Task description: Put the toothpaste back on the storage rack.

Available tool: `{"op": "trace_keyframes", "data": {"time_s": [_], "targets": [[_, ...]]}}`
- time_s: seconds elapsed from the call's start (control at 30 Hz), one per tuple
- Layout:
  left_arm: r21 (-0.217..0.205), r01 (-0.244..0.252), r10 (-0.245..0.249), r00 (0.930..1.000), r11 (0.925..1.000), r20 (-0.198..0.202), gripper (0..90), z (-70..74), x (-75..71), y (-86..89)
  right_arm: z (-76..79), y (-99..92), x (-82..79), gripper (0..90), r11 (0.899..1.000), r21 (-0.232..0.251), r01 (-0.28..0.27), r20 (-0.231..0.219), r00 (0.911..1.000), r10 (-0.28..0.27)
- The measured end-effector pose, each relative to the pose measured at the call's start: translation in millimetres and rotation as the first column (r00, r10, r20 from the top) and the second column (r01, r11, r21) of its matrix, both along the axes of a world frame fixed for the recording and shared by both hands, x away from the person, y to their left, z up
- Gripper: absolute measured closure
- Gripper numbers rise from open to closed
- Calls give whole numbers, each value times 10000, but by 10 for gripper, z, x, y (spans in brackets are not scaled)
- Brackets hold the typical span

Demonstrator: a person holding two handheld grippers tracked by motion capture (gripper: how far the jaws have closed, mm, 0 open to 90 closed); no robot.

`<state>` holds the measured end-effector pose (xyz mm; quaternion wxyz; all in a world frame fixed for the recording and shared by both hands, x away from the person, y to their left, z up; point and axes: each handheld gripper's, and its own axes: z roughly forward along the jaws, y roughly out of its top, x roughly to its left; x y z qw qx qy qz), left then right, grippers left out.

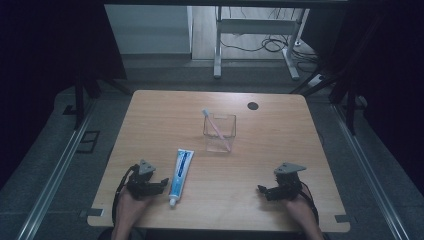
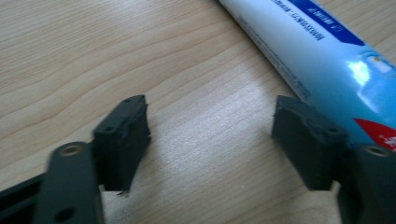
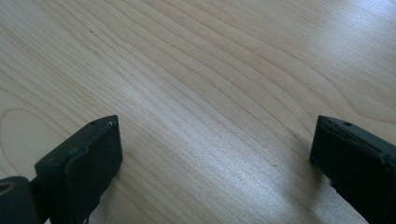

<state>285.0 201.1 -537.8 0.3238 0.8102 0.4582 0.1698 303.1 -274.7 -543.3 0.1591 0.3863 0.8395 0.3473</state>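
One toothbrush (image 1: 216,126) shows from above; the left gripper (image 2: 210,135) view sees toothpaste (image 2: 322,56).

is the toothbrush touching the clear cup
Touching: in the high view the toothbrush stands slanted inside the clear cup, its head leaning over the back left rim and its lower end down at the base.

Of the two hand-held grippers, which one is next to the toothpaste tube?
The left hand-held gripper, at the tube's cap end. The toothpaste tube lies just beside its open jaws. The right hand-held gripper rests apart on bare table.

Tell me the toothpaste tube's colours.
Toothpaste tube: white and blue, red patch; clearest in the left gripper view.
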Motion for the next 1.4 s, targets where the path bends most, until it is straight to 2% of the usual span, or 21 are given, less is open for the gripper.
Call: {"op": "trace_keyframes", "data": {"time_s": [0.27,0.4,0.63,0.7,1.1,1.4], "targets": [[-368,296,-294,9995,9989,67,580,71,-28,15,-1,0,3,22,10000,9,1,2,10000,-1],[-719,457,-454,9990,9964,61,709,119,-45,12,-1,1,3,22,10000,13,6,-4,10000,-6],[-835,563,-557,9984,9949,101,884,196,-73,-24,-1,3,4,22,10000,21,16,-1,10000,-16],[-875,439,-435,9990,9952,62,895,216,-84,-51,-1,3,4,22,10000,21,17,1,10000,-17],[-1152,1330,-1337,9910,9844,16,897,367,-153,-291,-1,3,4,23,10000,20,24,4,10000,-24],[-979,2004,-2052,9779,9748,-410,897,368,-188,-565,-1,2,6,24,10000,13,35,14,10000,-35]]}}
